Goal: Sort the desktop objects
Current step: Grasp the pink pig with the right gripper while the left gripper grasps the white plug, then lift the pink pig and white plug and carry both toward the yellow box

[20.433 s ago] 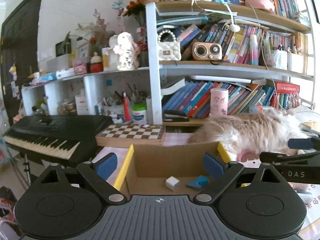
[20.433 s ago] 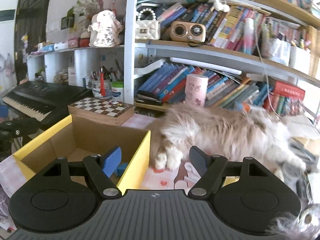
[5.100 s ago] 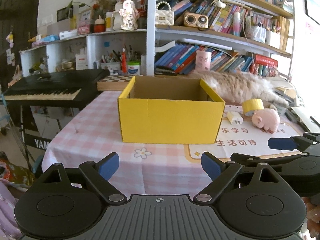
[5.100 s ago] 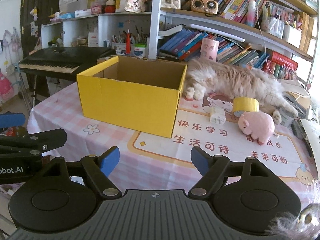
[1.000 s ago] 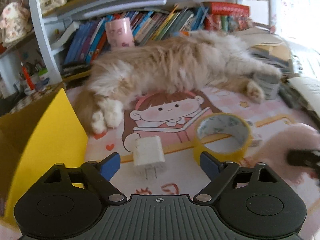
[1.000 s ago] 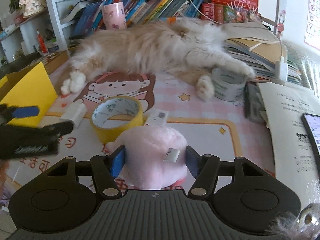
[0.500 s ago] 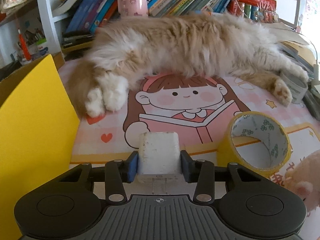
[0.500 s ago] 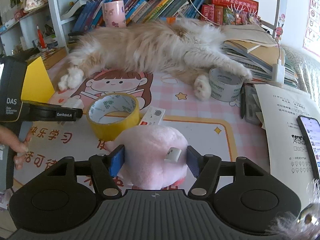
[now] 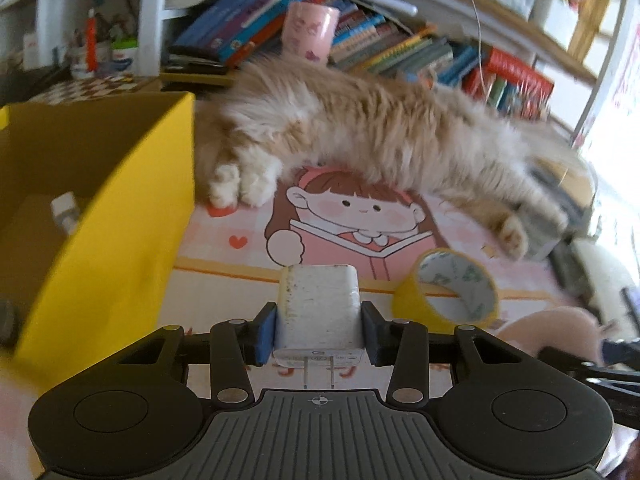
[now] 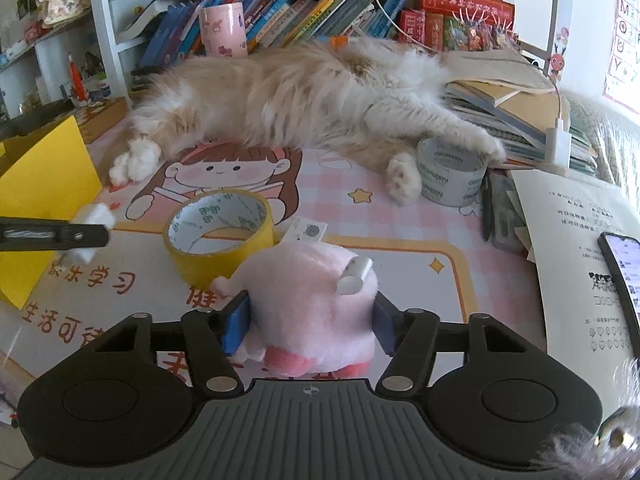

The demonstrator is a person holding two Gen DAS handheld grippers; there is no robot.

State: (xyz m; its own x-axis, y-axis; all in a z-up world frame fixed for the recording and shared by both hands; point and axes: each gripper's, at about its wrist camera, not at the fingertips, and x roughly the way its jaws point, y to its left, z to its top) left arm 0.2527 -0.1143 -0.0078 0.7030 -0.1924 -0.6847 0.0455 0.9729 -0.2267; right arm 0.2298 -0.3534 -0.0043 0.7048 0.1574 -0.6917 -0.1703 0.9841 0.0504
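My left gripper (image 9: 319,328) is shut on a white charger plug (image 9: 318,304), held off the mat with its prongs pointing back at the camera. The yellow cardboard box (image 9: 120,220) stands close on its left, with a small white item (image 9: 66,210) inside. In the right wrist view the left gripper (image 10: 86,235) reaches in from the left beside the box (image 10: 44,184). My right gripper (image 10: 310,324) has a pink plush pig (image 10: 304,292) between its jaws, which are closing with the pads pressed into its sides. A yellow tape roll (image 10: 200,256) lies just beyond the pig.
A fluffy cat (image 10: 300,92) lies across the back of the mat, paws near the box and a grey tape roll (image 10: 448,180). A small white card (image 10: 306,232) lies behind the pig. Papers (image 10: 572,232), a phone (image 10: 624,268) and stacked books fill the right side.
The left gripper closed on the charger plug, lifted it off the mat, rolled and moved left toward the yellow box. The right gripper stayed around the pig.
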